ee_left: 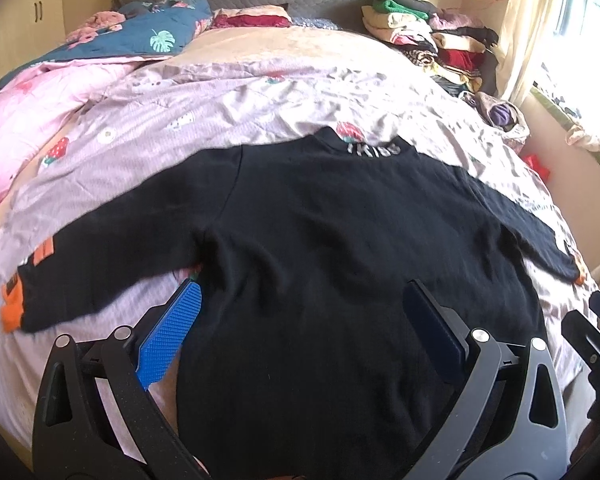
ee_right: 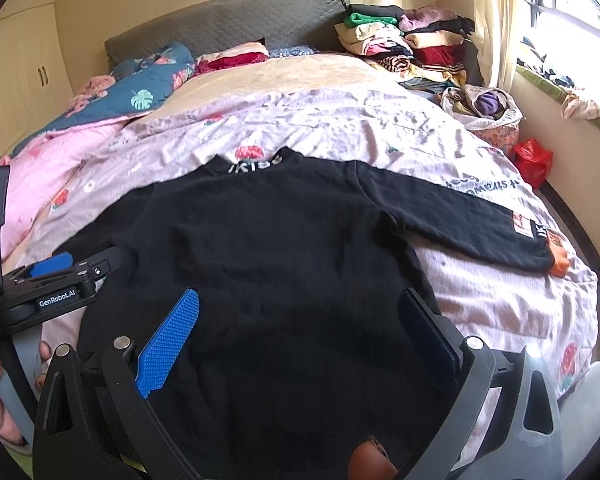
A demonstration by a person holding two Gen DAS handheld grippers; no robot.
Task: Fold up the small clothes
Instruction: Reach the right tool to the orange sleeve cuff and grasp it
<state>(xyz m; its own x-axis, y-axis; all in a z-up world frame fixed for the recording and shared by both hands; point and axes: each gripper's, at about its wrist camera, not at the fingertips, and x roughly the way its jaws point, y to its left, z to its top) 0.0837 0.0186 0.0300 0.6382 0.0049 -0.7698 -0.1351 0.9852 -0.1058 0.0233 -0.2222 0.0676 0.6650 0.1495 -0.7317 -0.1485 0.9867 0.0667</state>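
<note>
Black sweater (ee_left: 320, 240) lies flat on the bed (ee_left: 220, 92), collar toward frame top, sleeves spread sideways. We see left gripper (ee_left: 300, 332) and right gripper (ee_right: 300, 332) wide open, empty (hovering over the hem); left-frame sleeve (ee_left: 80, 264) nearer the left one.

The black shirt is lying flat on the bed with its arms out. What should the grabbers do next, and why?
Probably close the left hand-held gripper on the left sleeve and fold it across the body. The black shirt already lies flat on the pink sheet with both sleeves spread, and both the left and the right hand-held gripper are open and holding nothing.
</note>
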